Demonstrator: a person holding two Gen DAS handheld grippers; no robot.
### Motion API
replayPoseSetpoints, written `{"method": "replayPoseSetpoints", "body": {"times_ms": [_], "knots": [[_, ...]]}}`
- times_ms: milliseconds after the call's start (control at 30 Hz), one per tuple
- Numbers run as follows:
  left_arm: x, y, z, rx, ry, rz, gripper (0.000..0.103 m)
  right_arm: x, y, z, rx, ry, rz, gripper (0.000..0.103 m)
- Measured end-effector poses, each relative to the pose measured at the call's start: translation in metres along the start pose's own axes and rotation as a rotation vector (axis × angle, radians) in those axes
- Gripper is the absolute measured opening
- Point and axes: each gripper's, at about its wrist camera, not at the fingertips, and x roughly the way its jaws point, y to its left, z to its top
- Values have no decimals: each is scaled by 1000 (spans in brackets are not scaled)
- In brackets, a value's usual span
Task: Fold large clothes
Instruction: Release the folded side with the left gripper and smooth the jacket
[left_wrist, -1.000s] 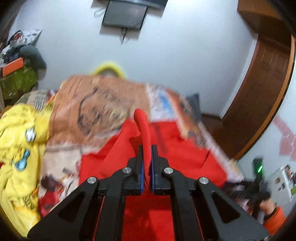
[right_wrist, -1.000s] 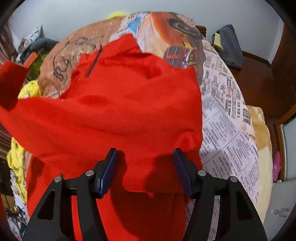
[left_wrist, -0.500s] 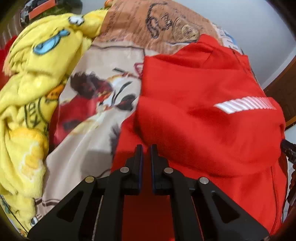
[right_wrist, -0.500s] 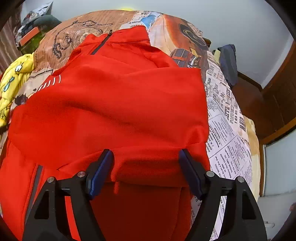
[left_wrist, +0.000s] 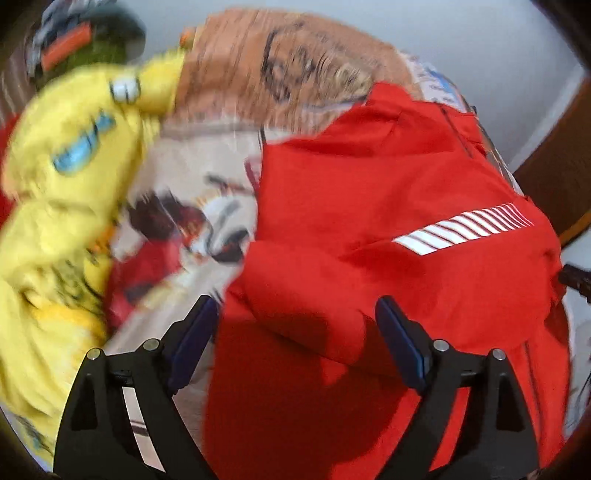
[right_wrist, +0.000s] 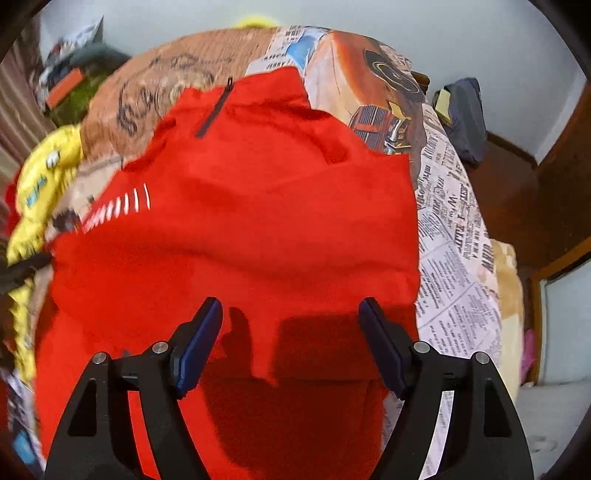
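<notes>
A large red jacket (left_wrist: 388, 206) with white stripes (left_wrist: 465, 229) and a dark zip lies on the bed, its lower part folded up over its body. It also shows in the right wrist view (right_wrist: 258, 221). My left gripper (left_wrist: 297, 332) is open and empty, just above the folded edge at the jacket's left side. My right gripper (right_wrist: 291, 332) is open and empty, above the folded hem at the jacket's right side. The other gripper's tip shows at the left edge of the right wrist view (right_wrist: 22, 269).
The bed has a printed cover (right_wrist: 450, 236) with newspaper and car pictures. A crumpled yellow blanket (left_wrist: 59, 206) lies left of the jacket. A dark bag (right_wrist: 461, 118) sits on the floor beyond the bed by a wooden door (right_wrist: 561, 177).
My left gripper carried the red fabric over and down onto the jacket, then opened and let it go. My right gripper stayed open and drew back slightly from the folded hem.
</notes>
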Motion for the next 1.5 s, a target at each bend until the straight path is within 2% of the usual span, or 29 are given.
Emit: {"method": "replayPoseSetpoints", "body": {"times_ms": [67, 133, 167, 233, 333, 433, 567, 633, 700, 800, 967, 1067, 1233, 1333, 1500], "knots": [[15, 4, -3, -58, 46, -55, 74, 8, -1, 0, 25, 13, 16, 73], [25, 4, -5, -99, 81, -122, 36, 19, 1, -2, 22, 42, 10, 73], [25, 3, -5, -103, 75, -130, 29, 25, 2, -4, 10, 54, -1, 73], [17, -4, -2, -75, 51, -132, 6, 29, 8, -8, -35, 36, -32, 74], [-5, -14, 4, -33, 15, -116, 6, 29, 15, -12, -91, 8, -68, 75], [-37, -21, 8, 16, -46, -67, 7, 29, 13, -12, -91, -3, -55, 76], [-53, -20, 4, 67, -62, -5, 11, 27, 9, -13, -92, 9, -48, 76], [-53, -17, 0, 90, -42, 37, 25, 24, 9, -12, -90, 29, -43, 76], [-50, -13, -3, 102, -24, 75, 33, 20, 7, -11, -90, 42, -32, 76], [-52, -9, -4, 114, -29, 111, 36, 9, 3, -8, -85, 29, -16, 76], [-66, -12, 18, 145, -102, 137, 53, -19, -13, 14, -45, -46, 9, 76], [-69, -20, 45, 162, -137, 119, 56, -29, -19, 35, -35, -91, 14, 76], [-52, -42, 99, 160, -164, 35, 61, -27, -18, 72, -31, -137, 44, 76], [-25, -56, 134, 173, -155, 8, 61, -9, -19, 95, -33, -136, 65, 76], [33, -69, 174, 155, -100, -40, 61, 41, -24, 130, -55, -115, 14, 76]]}}
